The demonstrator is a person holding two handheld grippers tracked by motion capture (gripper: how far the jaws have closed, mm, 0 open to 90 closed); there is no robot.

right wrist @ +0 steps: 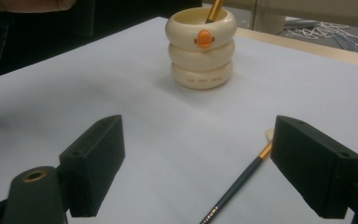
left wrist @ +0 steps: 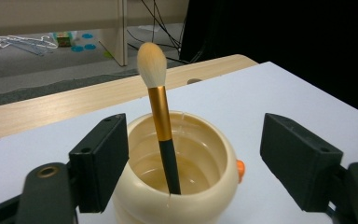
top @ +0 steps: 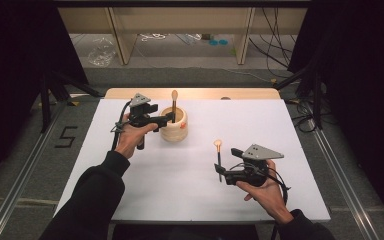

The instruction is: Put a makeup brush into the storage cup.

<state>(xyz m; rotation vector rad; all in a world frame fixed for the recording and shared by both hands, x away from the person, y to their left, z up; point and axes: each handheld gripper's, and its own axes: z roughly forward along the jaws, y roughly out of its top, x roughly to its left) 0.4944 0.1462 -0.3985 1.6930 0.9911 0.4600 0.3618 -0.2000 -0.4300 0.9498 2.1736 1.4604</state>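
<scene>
Brush (left wrist: 161, 121) upright in pot (left wrist: 214, 182), between wide left fingers (left wrist: 100, 163), untouched.

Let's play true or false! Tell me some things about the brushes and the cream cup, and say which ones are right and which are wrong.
1. One brush stands in the cream cup with its bristles up. True.
2. The left tool squeezes that brush. False: its jaws stand wide open on either side of the cup and touch nothing.
3. A second brush lies flat on the white table. True.
4. The right tool holds the second brush in the air. False: its jaws are open and the brush lies on the table near one of them.
5. The cup is lying on its side. False: it stands upright.
</scene>
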